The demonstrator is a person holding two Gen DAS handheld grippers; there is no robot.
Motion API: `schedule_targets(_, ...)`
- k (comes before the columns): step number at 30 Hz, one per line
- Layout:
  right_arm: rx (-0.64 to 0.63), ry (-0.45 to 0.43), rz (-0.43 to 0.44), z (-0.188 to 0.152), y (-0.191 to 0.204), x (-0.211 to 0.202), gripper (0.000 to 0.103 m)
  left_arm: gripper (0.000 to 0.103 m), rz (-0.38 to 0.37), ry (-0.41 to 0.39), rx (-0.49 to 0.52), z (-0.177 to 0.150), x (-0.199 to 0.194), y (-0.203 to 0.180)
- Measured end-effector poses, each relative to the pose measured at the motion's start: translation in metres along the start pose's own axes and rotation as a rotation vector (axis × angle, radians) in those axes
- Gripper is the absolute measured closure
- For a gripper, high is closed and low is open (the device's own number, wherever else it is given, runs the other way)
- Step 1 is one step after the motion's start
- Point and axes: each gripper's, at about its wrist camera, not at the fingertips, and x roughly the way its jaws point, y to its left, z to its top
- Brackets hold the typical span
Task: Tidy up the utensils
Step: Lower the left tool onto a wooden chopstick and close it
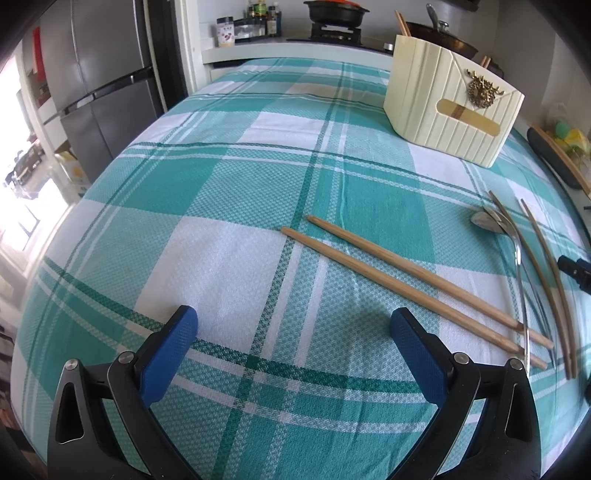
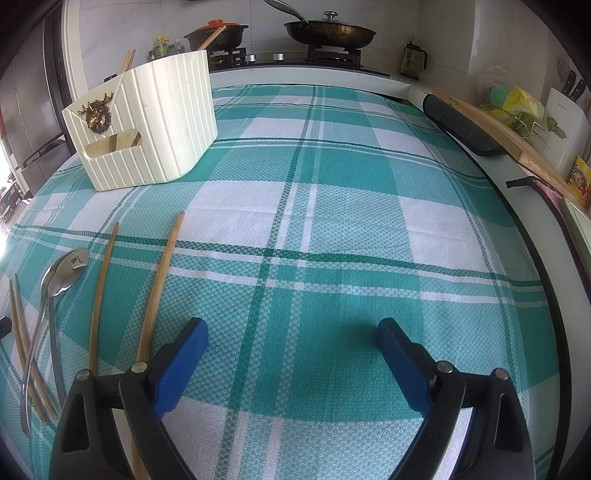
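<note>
A cream ribbed utensil holder (image 1: 452, 101) with a gold emblem stands at the far right of the table; it also shows in the right wrist view (image 2: 147, 122), with chopsticks standing in it. A pair of wooden chopsticks (image 1: 406, 280) lies ahead-right of my open, empty left gripper (image 1: 293, 332). A metal spoon (image 1: 491, 221) and a second chopstick pair (image 1: 546, 277) lie further right. In the right wrist view the spoon (image 2: 62, 273) and chopsticks (image 2: 162, 273) lie left of my open, empty right gripper (image 2: 291, 334).
A teal and white plaid cloth (image 2: 332, 221) covers the table. A stove with a black pan (image 2: 328, 33) and a pot (image 2: 218, 33) stands behind. A dark tray (image 2: 461, 129) and a wooden board lie at the right edge. A fridge (image 1: 99, 85) stands left.
</note>
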Motion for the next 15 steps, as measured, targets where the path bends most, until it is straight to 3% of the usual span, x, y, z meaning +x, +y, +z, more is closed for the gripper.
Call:
schedule_targets(2, 0.0, 0.0, 0.0, 0.0, 0.0, 0.0, 0.009, 0.0, -0.048, 0.01, -0.017, -0.001, -0.004, 0.002)
schedule_targets(5, 0.0, 0.0, 0.0, 0.0, 0.0, 0.0, 0.009, 0.0, -0.199, 0.032, -0.087, 0.002, -0.011, 0.009)
schedule_targets(7, 0.0, 0.0, 0.0, 0.0, 0.0, 0.0, 0.009, 0.0, -0.242, 0.041, -0.157, 0.006, -0.01, 0.01)
schedule_targets(11, 0.0, 0.0, 0.0, 0.0, 0.0, 0.0, 0.009, 0.0, -0.189, 0.038, -0.218, 0.019, 0.0, -0.006)
schedule_targets(15, 0.0, 0.0, -0.001, 0.0, 0.0, 0.0, 0.009, 0.0, -0.002, 0.031, -0.113, 0.017, 0.008, -0.036)
